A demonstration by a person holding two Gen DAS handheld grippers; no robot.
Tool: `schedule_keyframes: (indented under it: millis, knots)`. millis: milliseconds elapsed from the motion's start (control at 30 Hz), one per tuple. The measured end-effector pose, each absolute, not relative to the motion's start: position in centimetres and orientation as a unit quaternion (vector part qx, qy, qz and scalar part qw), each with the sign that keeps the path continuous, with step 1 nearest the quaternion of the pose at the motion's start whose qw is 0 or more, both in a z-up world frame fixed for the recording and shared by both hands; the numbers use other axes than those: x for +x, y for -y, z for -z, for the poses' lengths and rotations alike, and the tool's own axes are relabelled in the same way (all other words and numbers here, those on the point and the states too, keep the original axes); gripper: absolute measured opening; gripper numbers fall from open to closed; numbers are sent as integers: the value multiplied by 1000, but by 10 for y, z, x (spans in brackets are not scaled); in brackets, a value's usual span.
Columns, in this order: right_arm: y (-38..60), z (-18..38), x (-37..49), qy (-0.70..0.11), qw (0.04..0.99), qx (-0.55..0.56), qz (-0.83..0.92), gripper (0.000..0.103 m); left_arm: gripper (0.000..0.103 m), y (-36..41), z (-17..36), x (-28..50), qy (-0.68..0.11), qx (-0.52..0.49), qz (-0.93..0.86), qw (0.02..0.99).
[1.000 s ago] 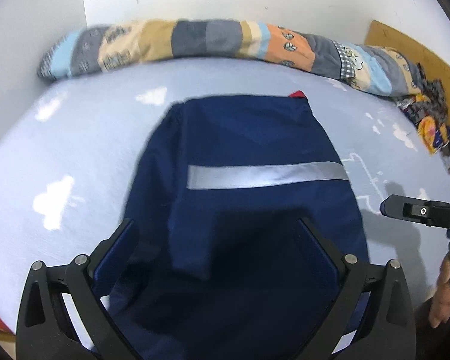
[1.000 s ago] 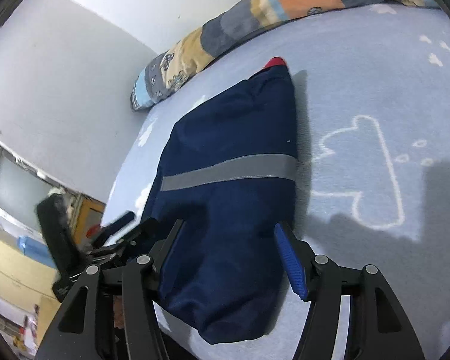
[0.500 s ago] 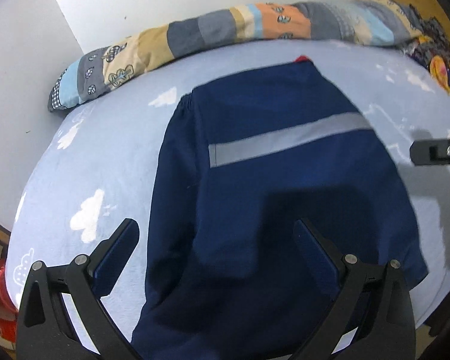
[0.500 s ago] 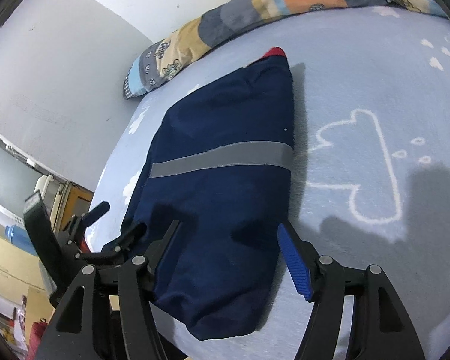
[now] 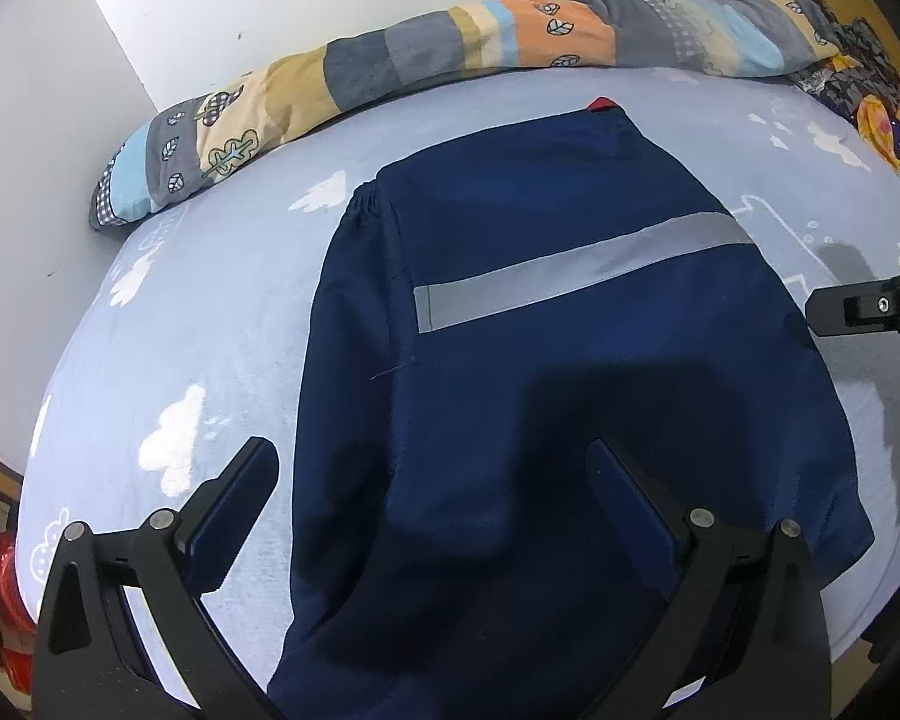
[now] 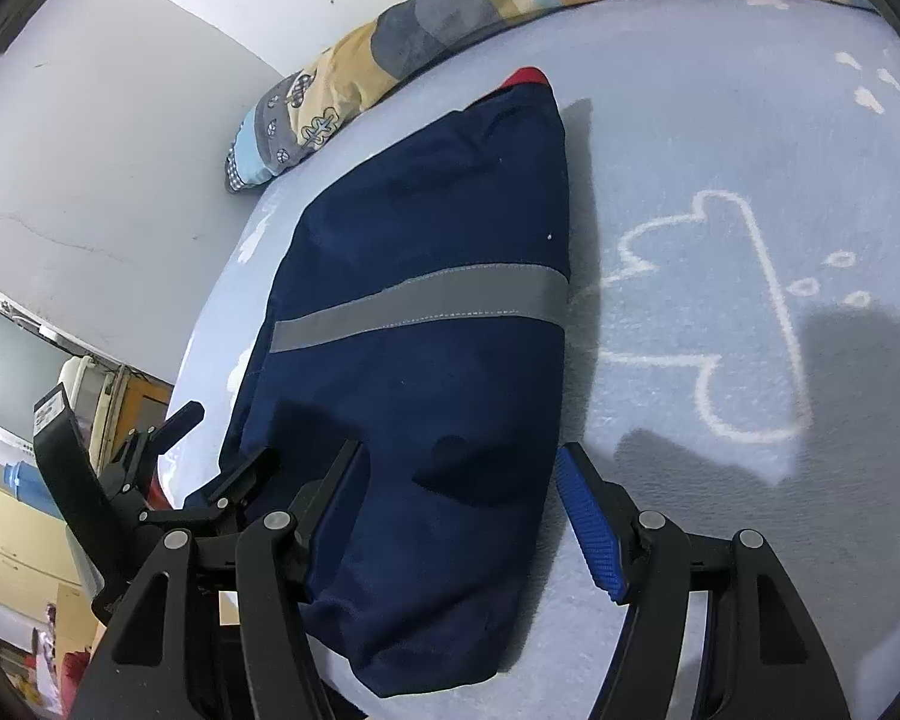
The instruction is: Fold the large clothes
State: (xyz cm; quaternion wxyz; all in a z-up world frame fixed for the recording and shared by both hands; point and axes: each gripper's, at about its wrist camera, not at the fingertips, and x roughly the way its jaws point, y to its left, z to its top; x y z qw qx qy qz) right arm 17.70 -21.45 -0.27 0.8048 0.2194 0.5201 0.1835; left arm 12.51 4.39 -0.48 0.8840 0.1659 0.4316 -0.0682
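Lying folded across the middle of both frames, the navy garment (image 5: 570, 372) rests flat on the pale blue bed sheet (image 5: 198, 312), its grey reflective stripe (image 5: 582, 270) running across the upper half and a red tab (image 5: 601, 103) peeking out at the top edge. At the bottom of the left view, the left gripper (image 5: 432, 510) hangs over the cloth with fingers spread apart, holding nothing. Low in the right view, the right gripper (image 6: 459, 510) is likewise spread wide above the garment's lower right edge. A patchwork bolster (image 5: 450, 60) lines the upper frame against the wall.
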Motion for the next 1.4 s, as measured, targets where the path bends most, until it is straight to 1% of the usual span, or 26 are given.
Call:
schedule_keyframes:
  millis: [67, 133, 200, 233, 300, 333, 367, 433, 567, 767, 1000, 1167, 1267, 1333, 1400]
  knots:
    - [214, 4, 178, -522, 804, 219, -183, 67, 103, -52, 3, 132, -443, 137, 80, 882]
    - [213, 5, 178, -522, 804, 219, -182, 67, 103, -72, -3, 144, -460, 59, 102, 880]
    - [214, 5, 178, -523, 804, 219, -181, 67, 103, -110, -8, 158, -476, -55, 113, 870]
    - [215, 5, 178, -523, 803, 220, -180, 67, 103, -123, -7, 163, -483, -95, 119, 862]
    - [218, 5, 177, -523, 803, 223, -178, 67, 103, -164, 11, 176, -513, -233, 145, 814]
    - [220, 5, 177, -523, 803, 225, -178, 67, 103, -175, 19, 180, -522, -272, 151, 794]
    - [221, 5, 177, -522, 803, 226, -178, 67, 103, -194, 33, 184, -533, -334, 156, 761]
    - [226, 5, 178, -521, 803, 230, -174, 67, 103, -211, 43, 185, -530, -384, 166, 738]
    - [229, 7, 180, -520, 799, 245, -177, 68, 103, -221, 47, 185, -522, -405, 202, 723]
    - [227, 15, 182, -531, 791, 251, -174, 69, 103, -202, 58, 205, -565, -359, 236, 704]
    - [228, 27, 186, -540, 774, 278, -181, 69, 103, -183, 76, 233, -589, -368, 296, 655]
    - [221, 43, 194, -555, 752, 303, -189, 69, 103, -179, 83, 246, -585, -383, 319, 640]
    - [216, 49, 201, -554, 749, 308, -193, 73, 103, -177, 86, 250, -584, -380, 338, 633]
    - [213, 54, 209, -549, 749, 313, -200, 74, 103, -171, 84, 252, -581, -367, 360, 631]
    - [210, 59, 219, -537, 749, 326, -210, 78, 103, -165, 81, 253, -579, -350, 364, 640]
